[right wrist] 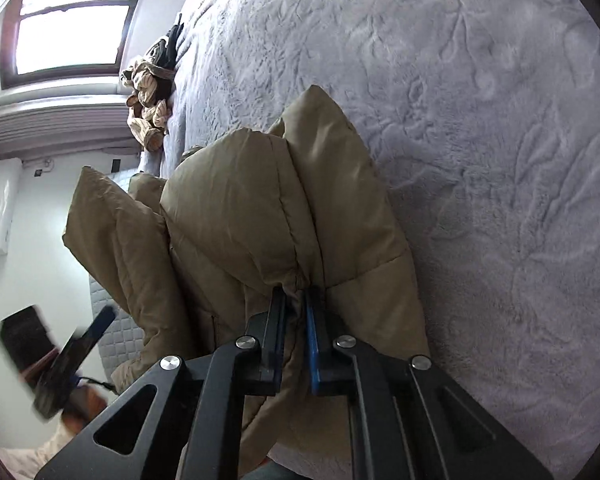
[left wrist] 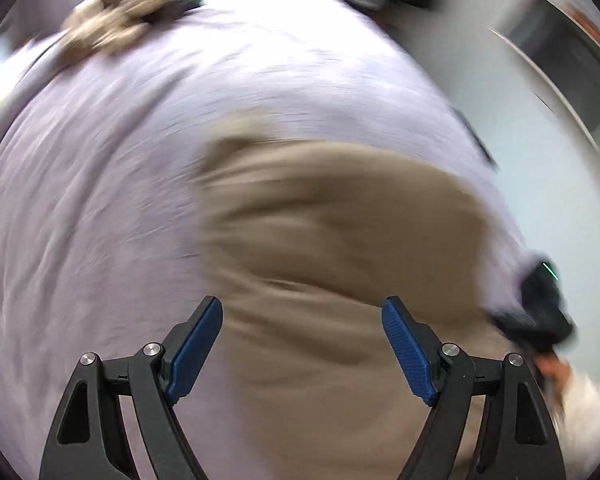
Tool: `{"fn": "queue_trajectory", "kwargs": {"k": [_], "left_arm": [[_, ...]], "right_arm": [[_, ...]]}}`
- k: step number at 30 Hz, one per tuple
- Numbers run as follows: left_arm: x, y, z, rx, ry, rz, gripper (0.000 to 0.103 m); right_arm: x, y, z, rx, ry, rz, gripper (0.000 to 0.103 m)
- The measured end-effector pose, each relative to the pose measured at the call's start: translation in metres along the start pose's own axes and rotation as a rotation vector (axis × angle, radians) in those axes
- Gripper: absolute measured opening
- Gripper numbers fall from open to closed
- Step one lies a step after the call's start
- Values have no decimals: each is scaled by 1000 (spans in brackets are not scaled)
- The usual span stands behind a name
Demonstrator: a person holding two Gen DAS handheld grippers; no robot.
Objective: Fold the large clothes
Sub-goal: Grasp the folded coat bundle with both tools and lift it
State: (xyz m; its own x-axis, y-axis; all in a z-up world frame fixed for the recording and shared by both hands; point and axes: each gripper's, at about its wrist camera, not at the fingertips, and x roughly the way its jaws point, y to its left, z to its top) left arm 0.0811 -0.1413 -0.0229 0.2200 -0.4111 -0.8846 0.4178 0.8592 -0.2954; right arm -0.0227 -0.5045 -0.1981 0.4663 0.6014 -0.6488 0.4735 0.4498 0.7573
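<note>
The tan padded jacket (right wrist: 260, 216) lies bunched on the lavender blanket (right wrist: 480, 140) covering the bed, at about seven o'clock in the right wrist view. The right hand-held gripper (right wrist: 296, 300) is clamped narrow on a gathered fold of the jacket, fabric pinched between its pads. The left hand-held gripper (left wrist: 302, 312) hangs over the jacket (left wrist: 332, 240) with its blue pads (left wrist: 196, 352) spread wide, nothing between them; that view is blurred. A heap of striped clothes (right wrist: 148, 92) sits at ten o'clock near the window (right wrist: 68, 20).
</note>
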Motion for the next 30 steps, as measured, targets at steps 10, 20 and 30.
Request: {"fn": "queue_trajectory", "kwargs": {"k": [10,20,30], "left_arm": [[78,-5,9,-119,14,-146,82],[81,-64,1,42,-19,35,82],[84,-122,-15,226,-88,263,82]], "right_arm": [[11,7,14,-72,33,18,10],[61,46,31,-289,114,-56,10],[47,22,27,-178,92,-22,10]]}}
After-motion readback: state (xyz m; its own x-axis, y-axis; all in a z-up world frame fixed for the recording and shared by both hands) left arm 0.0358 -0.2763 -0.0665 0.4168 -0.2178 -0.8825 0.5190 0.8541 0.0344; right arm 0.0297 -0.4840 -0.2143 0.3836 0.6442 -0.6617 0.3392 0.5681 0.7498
